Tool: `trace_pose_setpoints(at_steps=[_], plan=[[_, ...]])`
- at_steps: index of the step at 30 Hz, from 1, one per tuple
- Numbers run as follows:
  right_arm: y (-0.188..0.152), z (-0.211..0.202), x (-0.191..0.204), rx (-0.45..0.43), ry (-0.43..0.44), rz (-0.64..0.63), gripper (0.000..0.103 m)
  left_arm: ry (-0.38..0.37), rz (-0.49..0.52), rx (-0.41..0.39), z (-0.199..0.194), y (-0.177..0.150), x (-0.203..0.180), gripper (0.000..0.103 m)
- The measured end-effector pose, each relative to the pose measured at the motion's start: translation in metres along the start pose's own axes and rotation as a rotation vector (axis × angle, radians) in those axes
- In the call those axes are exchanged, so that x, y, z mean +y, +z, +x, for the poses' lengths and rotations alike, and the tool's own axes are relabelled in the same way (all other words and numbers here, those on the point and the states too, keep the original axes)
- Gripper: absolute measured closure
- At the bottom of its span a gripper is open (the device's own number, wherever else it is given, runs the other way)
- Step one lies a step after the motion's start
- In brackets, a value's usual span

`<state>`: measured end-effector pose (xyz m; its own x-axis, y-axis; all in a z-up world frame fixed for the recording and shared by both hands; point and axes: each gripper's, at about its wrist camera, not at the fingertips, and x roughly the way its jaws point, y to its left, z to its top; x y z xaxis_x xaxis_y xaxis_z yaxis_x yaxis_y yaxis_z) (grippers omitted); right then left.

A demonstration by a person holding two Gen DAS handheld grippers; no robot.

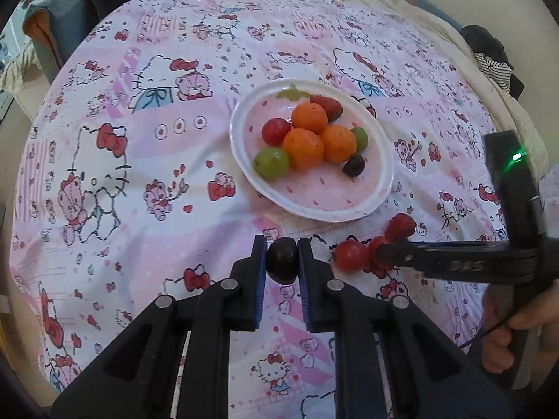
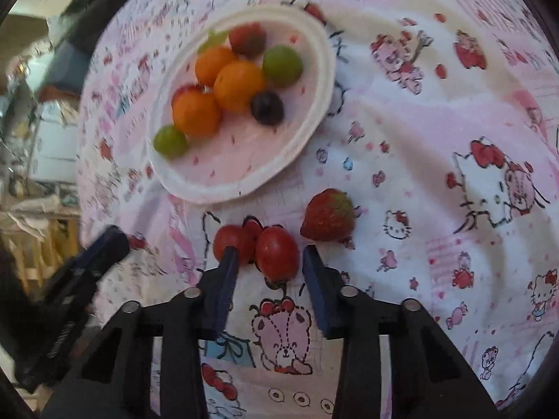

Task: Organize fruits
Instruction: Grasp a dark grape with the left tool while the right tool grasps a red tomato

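Note:
My left gripper (image 1: 282, 259) is shut on a dark grape (image 1: 282, 260), held just above the cloth in front of the white plate (image 1: 332, 195). On the plate lie three oranges (image 1: 303, 148), green grapes, a red tomato, a strawberry and another dark grape (image 1: 354, 166). Two red cherry tomatoes (image 2: 277, 256) and a strawberry (image 2: 328, 214) lie on the cloth beside the plate (image 2: 237, 160). My right gripper (image 2: 270, 262) is lowered over the nearer tomato. Its fingers stand either side of it with gaps showing, and the left fingertip covers part of the other tomato (image 2: 232, 241).
A pink cartoon-print sheet (image 1: 139, 174) covers the surface. The person's hand (image 1: 513, 324) holds the right gripper (image 1: 382, 253) at the lower right. Dark and striped clothes (image 1: 492, 56) lie at the far right edge, and a grey seat (image 1: 52, 28) stands at the far left.

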<state>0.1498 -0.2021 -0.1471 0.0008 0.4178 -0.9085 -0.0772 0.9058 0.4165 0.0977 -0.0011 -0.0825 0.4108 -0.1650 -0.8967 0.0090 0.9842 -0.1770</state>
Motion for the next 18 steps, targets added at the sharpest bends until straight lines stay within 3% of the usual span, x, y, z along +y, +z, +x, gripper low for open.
trace_pose_setpoints(at_steps=[2, 6, 18], plan=[[0.001, 0.008, 0.003, 0.020, -0.022, -0.015, 0.073, 0.001, -0.012, -0.003, -0.002, 0.000, 0.005, 0.089], [0.000, 0.007, 0.008, 0.006, -0.037, -0.063, 0.074, 0.009, -0.038, -0.008, -0.006, -0.001, 0.015, 0.089], [-0.019, -0.040, 0.004, -0.093, 0.047, -0.059, 0.075, 0.030, -0.046, -0.058, -0.018, -0.002, 0.012, 0.089]])
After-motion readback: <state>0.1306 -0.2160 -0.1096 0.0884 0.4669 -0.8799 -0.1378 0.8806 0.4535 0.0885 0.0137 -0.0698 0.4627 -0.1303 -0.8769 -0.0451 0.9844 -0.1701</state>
